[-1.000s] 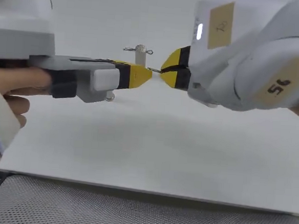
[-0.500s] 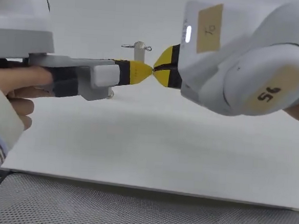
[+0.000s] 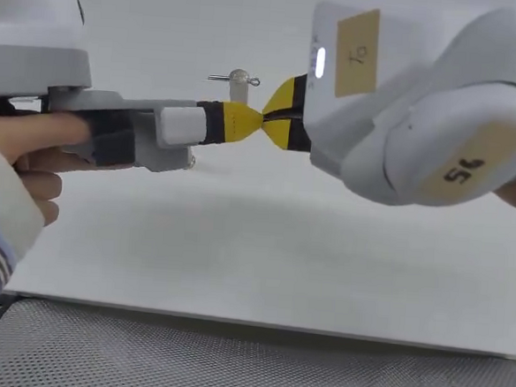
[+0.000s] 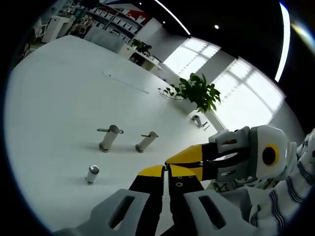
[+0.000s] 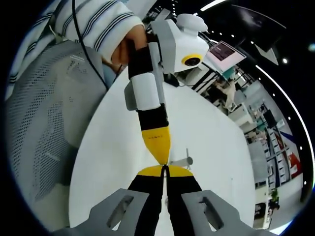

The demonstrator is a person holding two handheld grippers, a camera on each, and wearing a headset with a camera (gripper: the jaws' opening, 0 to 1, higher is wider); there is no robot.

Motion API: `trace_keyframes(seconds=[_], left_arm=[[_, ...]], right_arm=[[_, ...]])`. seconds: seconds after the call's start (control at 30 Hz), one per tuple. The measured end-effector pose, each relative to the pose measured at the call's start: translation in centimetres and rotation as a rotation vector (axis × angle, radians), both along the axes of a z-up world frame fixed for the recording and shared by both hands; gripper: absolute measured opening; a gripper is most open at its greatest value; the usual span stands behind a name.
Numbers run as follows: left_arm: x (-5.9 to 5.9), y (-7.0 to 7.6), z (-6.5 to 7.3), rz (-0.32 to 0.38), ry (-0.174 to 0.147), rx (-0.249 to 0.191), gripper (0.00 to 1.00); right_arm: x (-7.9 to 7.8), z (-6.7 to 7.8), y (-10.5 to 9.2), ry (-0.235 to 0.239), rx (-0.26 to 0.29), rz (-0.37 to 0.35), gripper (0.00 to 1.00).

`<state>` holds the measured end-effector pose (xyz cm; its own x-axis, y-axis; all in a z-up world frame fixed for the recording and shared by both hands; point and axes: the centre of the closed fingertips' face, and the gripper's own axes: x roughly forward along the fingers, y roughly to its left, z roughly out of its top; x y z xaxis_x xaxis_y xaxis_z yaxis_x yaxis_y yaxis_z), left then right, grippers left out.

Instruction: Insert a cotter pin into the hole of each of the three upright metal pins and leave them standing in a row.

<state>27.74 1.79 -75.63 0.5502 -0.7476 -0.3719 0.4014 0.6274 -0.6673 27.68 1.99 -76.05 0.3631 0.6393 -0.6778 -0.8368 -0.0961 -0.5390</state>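
Centre frame: yellow-tipped left hand-held gripper (image 3: 248, 122) and right hand-held gripper (image 3: 279, 122), apart a second ago, now meet tip to tip | both closed, contents untellable | bare short steel pin (image 4: 92, 174) lower left on white table (image 4: 49, 108), likely next.

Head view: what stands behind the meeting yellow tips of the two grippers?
An upright silver metal pin with a thin wire cotter pin through its top. The grey left gripper covers its lower part and base.
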Motion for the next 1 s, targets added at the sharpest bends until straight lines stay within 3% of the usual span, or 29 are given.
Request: trace_keyframes(seconds=[0.13, 0.27, 0.43, 0.57, 0.73, 1.0], left_arm=[[-0.12, -0.04, 0.06, 0.000, 0.006, -0.010, 0.01], [-0.12, -0.15, 0.15, 0.023, 0.055, -0.052, 0.00], [-0.37, -0.38, 0.23, 0.005, 0.041, -0.020, 0.00], [-0.63, -0.52, 0.07, -0.003, 0.072, -0.026, 0.00], [-0.96, -0.76, 0.30, -0.017, 0.054, -0.013, 0.00], [-0.95, -0.48, 0.40, -0.024, 0.056, -0.012, 0.00]], right_arm=[[-0.05, 0.02, 0.00, 0.007, 0.005, -0.002, 0.02], [0.08, 0.10, -0.07, 0.001, 0.005, -0.006, 0.02], [-0.05, 0.07, -0.14, 0.020, 0.017, -0.014, 0.02], [-0.19, -0.06, -0.24, 0.018, 0.016, -0.005, 0.02], [-0.30, 0.03, -0.37, 0.016, 0.018, 0.003, 0.02], [-0.41, 0.27, -0.40, 0.011, 0.029, 0.030, 0.03]])
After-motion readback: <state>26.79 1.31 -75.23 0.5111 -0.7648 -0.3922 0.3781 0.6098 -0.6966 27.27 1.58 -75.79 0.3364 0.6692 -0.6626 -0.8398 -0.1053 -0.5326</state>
